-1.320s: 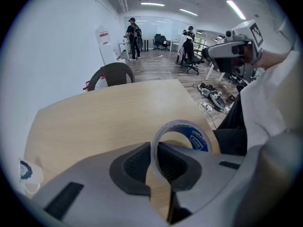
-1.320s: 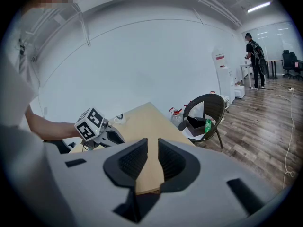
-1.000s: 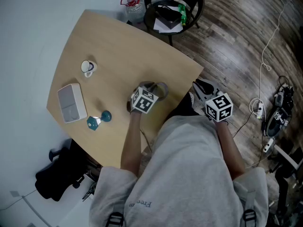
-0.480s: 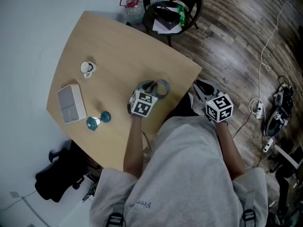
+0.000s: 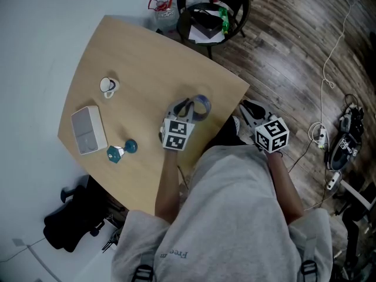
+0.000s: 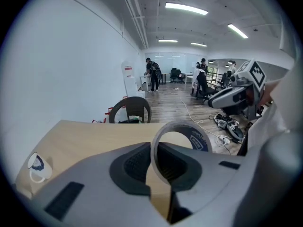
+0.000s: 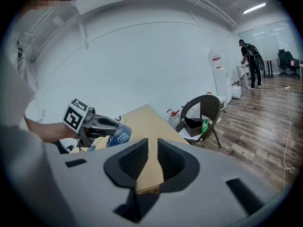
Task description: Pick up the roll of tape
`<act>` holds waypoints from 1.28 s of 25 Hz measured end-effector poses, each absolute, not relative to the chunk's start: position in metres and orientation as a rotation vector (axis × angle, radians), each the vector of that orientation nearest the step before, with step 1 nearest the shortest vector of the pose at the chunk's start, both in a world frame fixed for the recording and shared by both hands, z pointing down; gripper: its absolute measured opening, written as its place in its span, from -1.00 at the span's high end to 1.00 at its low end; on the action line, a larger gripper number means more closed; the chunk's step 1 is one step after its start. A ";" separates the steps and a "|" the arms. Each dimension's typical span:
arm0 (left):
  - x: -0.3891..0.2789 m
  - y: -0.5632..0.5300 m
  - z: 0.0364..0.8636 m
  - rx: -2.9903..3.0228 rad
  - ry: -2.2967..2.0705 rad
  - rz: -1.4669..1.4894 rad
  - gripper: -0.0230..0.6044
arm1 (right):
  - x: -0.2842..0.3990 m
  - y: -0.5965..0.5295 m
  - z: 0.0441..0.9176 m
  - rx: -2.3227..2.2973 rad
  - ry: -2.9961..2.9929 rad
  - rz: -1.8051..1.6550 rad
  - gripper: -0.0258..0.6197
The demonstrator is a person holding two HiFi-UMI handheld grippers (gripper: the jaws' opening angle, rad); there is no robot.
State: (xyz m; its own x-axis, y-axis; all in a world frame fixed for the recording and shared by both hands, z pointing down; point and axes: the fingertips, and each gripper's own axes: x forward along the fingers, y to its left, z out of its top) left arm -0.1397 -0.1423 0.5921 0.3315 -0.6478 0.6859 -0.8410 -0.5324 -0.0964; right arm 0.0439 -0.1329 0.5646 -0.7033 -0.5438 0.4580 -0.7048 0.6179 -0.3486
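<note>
The wooden table (image 5: 147,57) fills the middle of the head view, with a dark chair (image 5: 214,7) on the floor past its 1 o'clock corner. Off the table's 3 o'clock edge the right gripper (image 5: 249,113) hangs over the floor, its jaws parted with nothing between them. The left gripper (image 5: 185,107) is over the table toward 4 o'clock, clenched on the roll of tape (image 5: 201,106), which looks clear of the wood rather than resting on it. A white box (image 5: 88,128) lies at 8 o'clock and a mug (image 5: 108,85) at 9 o'clock, both well apart from the roll.

From where I stand the step in hand is the lift, and it seems nearly won. The pads (image 6: 130,163) pinch only one wall of the ring. So I'd hold the squeeze steady, raise it straight and slowly, and avoid rolling the wrist, since the free side could swing and work the band loose.

In the left gripper view the roll stands on edge. It is gripped at its 7 o'clock rim, and the rest rises toward 1 o'clock. A ring has no real long side. The line through its hole lies nearer level than upright and slants across the jaws, with the hole partly facing the camera.
</note>
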 end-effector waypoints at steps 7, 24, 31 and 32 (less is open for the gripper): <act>-0.136 -0.147 0.565 2.343 -1.411 0.836 0.80 | 0.043 -0.137 0.552 1.029 -2.568 0.728 0.73; -0.126 -0.133 0.520 2.346 -1.537 0.590 0.80 | 0.038 -0.131 0.543 0.994 -2.592 0.722 0.74; -0.132 -0.133 0.497 2.399 -1.664 0.471 0.80 | 0.029 -0.135 0.541 0.971 -2.610 0.714 0.75; -0.134 -0.131 0.495 2.400 -1.676 0.463 0.80 | 0.026 -0.134 0.541 0.965 -2.612 0.713 0.75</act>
